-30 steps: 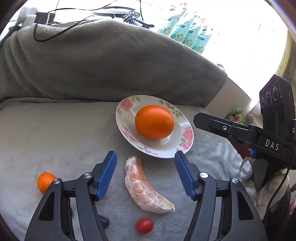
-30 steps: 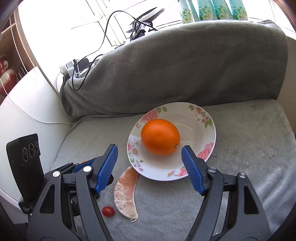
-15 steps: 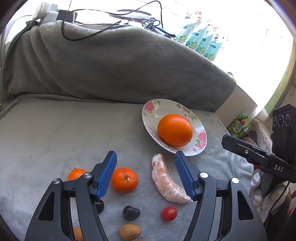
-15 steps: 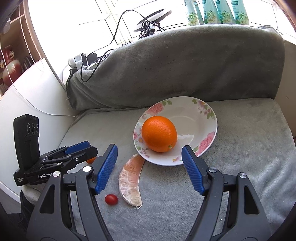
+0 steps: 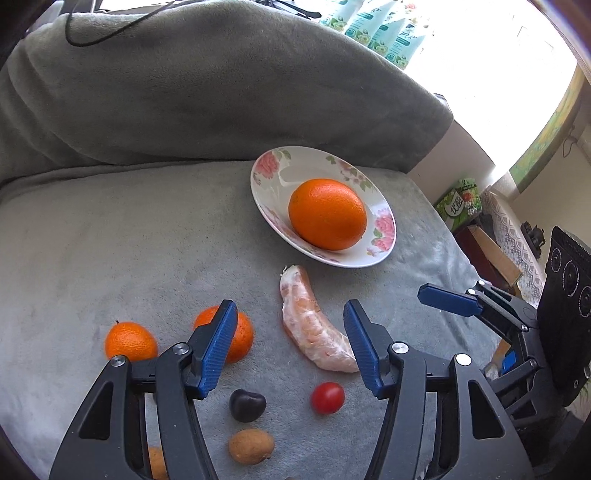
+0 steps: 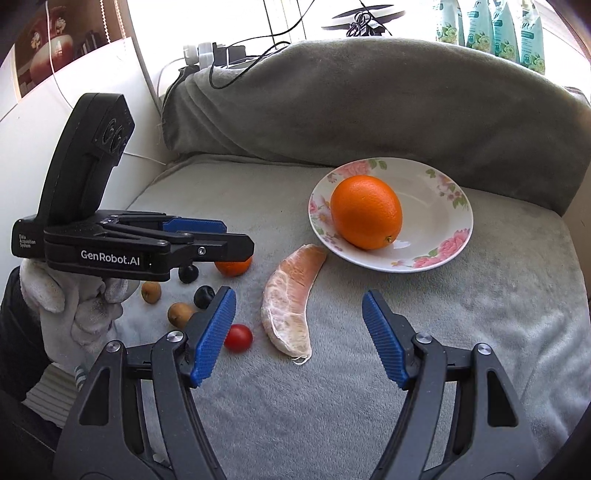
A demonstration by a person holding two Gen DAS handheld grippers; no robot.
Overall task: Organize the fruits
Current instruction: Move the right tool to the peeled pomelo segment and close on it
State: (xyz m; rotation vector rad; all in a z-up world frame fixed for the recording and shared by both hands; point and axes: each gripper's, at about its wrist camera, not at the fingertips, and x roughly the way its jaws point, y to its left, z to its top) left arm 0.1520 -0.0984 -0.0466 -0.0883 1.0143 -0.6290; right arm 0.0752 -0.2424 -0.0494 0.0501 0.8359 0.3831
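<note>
A large orange (image 5: 327, 213) sits on a floral plate (image 5: 384, 221) on the grey blanket. In front of the plate lies a peeled pomelo segment (image 5: 314, 325). My left gripper (image 5: 289, 312) hovers over the near end of the segment, jaws closing, pads clear of it. One mandarin (image 5: 238, 334) is partly behind its left finger and another mandarin (image 5: 129, 341) lies further left. My right gripper (image 6: 299, 295) points at the same pomelo segment (image 6: 290, 302), jaws closing with nothing gripped. A cherry tomato (image 6: 238, 338) lies by its left fingertip.
Small fruits lie near the front edge: a dark one (image 5: 246, 405) and a brown one (image 5: 251, 446). A blanket-covered hump (image 5: 207, 96) rises behind the plate, with cables and bottles (image 5: 384, 27) beyond. A gloved hand (image 6: 74, 302) holds the left gripper (image 6: 207, 240).
The left view swung from the segment to the mandarins and small fruits, then back toward the segment. The right gripper moved left, nearer the segment. Both pairs of jaws narrowed.
</note>
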